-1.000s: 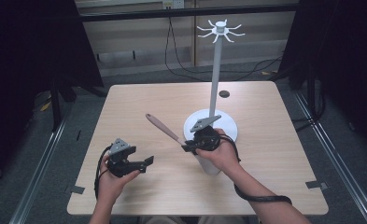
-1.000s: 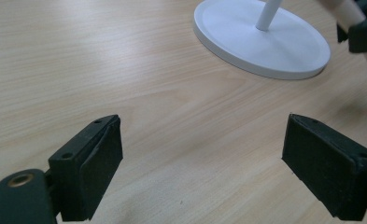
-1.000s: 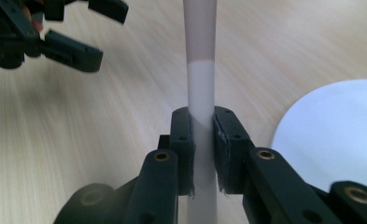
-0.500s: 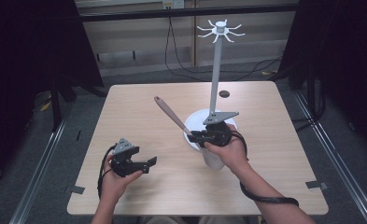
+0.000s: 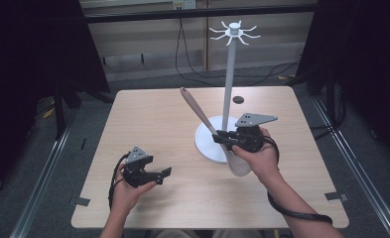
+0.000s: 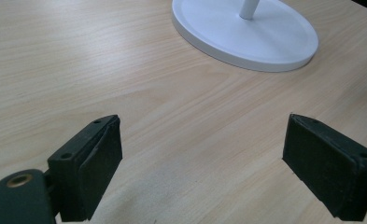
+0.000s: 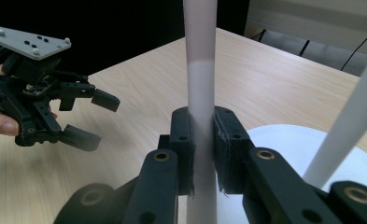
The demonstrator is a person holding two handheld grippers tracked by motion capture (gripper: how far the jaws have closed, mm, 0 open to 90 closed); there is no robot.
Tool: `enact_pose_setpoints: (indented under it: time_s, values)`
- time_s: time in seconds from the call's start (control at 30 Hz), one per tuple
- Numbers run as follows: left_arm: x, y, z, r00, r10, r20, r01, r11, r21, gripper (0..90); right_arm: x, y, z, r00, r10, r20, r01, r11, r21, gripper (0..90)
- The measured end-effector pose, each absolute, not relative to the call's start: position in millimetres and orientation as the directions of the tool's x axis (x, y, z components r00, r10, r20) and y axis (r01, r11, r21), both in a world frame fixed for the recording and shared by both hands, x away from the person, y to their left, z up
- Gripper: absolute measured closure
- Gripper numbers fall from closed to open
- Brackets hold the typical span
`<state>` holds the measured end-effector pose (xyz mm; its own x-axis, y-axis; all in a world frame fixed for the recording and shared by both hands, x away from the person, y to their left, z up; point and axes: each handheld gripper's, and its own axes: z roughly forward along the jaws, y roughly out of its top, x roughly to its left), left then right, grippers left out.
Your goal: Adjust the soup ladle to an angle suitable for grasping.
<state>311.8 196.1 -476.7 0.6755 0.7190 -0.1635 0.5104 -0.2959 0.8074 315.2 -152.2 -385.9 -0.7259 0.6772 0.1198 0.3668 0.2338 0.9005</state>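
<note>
While left gripper (image 5: 155,174) jaws gape empty | right gripper (image 5: 221,137) jaws clamp, seemingly, spatula (image 5: 195,106).

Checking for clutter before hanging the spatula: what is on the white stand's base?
Only the pole rises from the base. The right gripper and spatula cover its near side.

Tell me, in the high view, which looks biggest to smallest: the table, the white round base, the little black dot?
1. table
2. white round base
3. black dot
</note>
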Motion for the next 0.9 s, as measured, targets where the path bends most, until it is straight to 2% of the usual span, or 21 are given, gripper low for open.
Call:
enact_pose_setpoints:
  time_s: [0.9]
  values:
    - [314.7,191.3,-477.3,0.679,0.714,-0.168,0.507,-0.292,0.811,10.7,297.8,-184.8,-357.4,-0.678,0.729,0.097,0.276,0.129,0.953,79.7]
